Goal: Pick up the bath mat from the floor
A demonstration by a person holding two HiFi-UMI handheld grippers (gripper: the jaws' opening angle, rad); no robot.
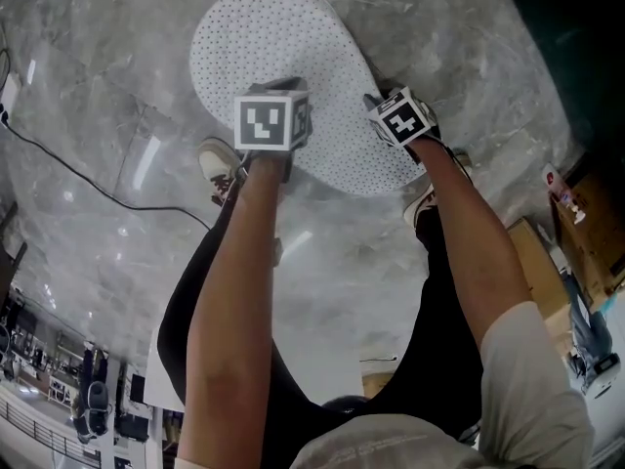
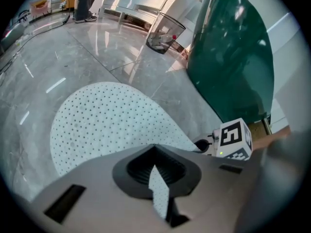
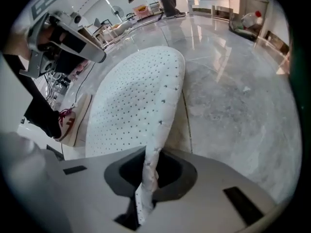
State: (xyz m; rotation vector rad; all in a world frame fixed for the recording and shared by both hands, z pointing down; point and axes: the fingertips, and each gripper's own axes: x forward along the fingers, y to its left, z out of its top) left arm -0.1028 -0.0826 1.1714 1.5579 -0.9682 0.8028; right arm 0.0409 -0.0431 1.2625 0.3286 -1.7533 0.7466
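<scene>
A white oval bath mat (image 1: 273, 57) dotted with small holes lies on the grey marble floor in front of the person's feet. Its near edge is lifted. My left gripper (image 1: 281, 101) is at the mat's near left edge, and in the left gripper view its jaws (image 2: 158, 191) are shut on a fold of the mat (image 2: 107, 120). My right gripper (image 1: 393, 115) is at the near right edge. There its jaws (image 3: 146, 191) pinch the raised rim of the mat (image 3: 136, 96). The far part of the mat rests flat on the floor.
The person's shoes (image 1: 220, 164) (image 1: 430, 198) stand just behind the mat. A black cable (image 1: 68, 164) runs across the floor at left. A dark green curved panel (image 2: 233, 57) rises at right, a wire bin (image 2: 165, 33) stands beyond it, and cardboard boxes (image 1: 547, 252) sit at right.
</scene>
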